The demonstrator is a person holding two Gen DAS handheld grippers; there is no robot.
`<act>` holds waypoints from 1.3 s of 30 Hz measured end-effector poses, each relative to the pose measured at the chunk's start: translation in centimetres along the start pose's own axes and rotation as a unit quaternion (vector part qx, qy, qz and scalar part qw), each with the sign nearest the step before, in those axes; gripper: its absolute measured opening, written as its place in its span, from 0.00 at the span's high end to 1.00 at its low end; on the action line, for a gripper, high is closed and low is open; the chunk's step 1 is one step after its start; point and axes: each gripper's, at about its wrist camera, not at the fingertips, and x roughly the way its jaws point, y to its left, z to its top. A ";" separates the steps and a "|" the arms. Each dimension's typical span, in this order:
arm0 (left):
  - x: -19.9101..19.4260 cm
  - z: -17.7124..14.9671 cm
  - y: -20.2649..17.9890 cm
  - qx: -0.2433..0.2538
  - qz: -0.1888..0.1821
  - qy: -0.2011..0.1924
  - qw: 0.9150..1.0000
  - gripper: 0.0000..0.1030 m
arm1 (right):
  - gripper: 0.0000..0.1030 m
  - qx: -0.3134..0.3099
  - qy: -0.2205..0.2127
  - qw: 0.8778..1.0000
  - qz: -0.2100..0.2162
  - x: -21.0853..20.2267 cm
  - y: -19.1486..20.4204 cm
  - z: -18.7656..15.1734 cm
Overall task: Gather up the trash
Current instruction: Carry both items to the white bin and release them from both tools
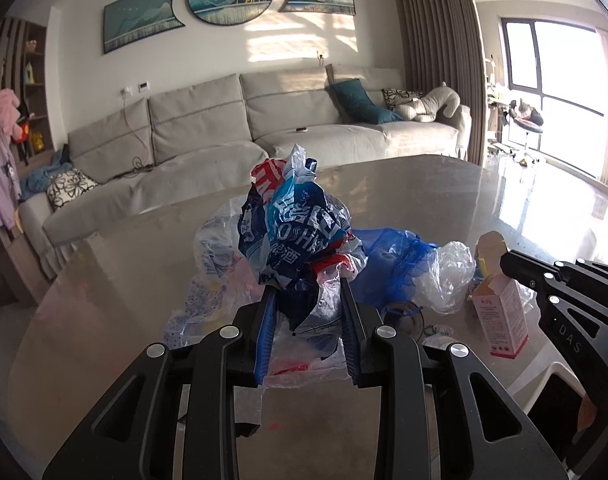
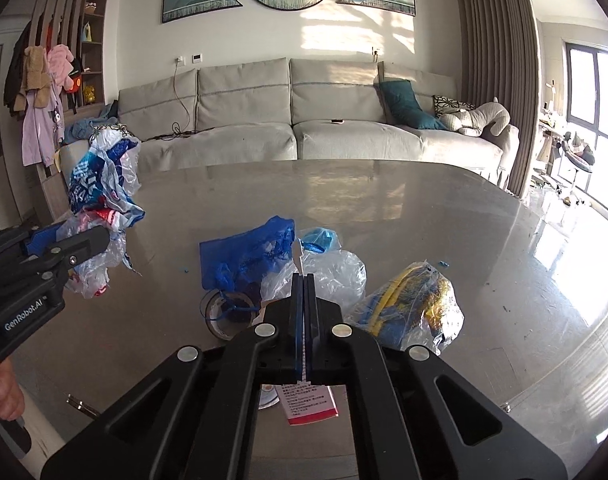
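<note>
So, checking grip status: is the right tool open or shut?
Shut: the right tool has both fingers pressed together, holding nothing visible.

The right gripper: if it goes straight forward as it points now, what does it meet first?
Probably the crumpled clear plastic bag lying right past the shut right gripper, with the blue mesh bag just left of that line. Depth is hard to judge through the fisheye.

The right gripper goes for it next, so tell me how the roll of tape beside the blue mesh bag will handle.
The brown tape roll lies flat on the grey table, so it probably won't roll. It looks stiff and light. Blue mesh bag strands drape over it and may drag along.
</note>
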 end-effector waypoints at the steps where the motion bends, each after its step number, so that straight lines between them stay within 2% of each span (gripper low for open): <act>1: -0.2 0.0 -0.1 -0.001 -0.002 -0.003 1.000 0.72 | 0.99 0.004 -0.006 1.000 0.000 -0.5 -0.2 0.2; 5: -1.1 0.1 -1.0 0.005 -0.017 -0.014 1.000 0.72 | 0.99 0.020 -0.023 1.000 -0.001 -2.9 -0.8 0.5; 9: -2.4 0.0 -2.6 0.017 -0.042 -0.030 0.999 0.72 | 0.99 0.024 -0.041 0.999 -0.023 -5.6 -1.3 0.2; 13: -3.6 0.0 -4.7 0.029 -0.100 -0.032 0.994 0.72 | 0.99 0.038 -0.056 0.996 -0.050 -8.2 -2.5 -0.5; 21: -5.5 -1.1 -9.4 0.054 -0.193 -0.020 0.980 0.72 | 0.99 0.088 -0.048 0.989 -0.109 -11.9 -5.4 -3.9; 27: -6.8 -2.9 -13.5 0.088 -0.266 -0.011 0.960 0.72 | 0.99 0.119 -0.042 0.980 -0.152 -14.0 -7.2 -7.0; 34: -8.1 -5.9 -17.8 0.130 -0.320 0.010 0.939 0.72 | 0.99 0.130 -0.033 0.971 -0.196 -15.2 -8.8 -9.7; 39: -8.3 -8.4 -21.2 0.162 -0.351 0.043 0.921 0.72 | 0.99 0.139 -0.021 0.964 -0.224 -15.6 -10.1 -11.6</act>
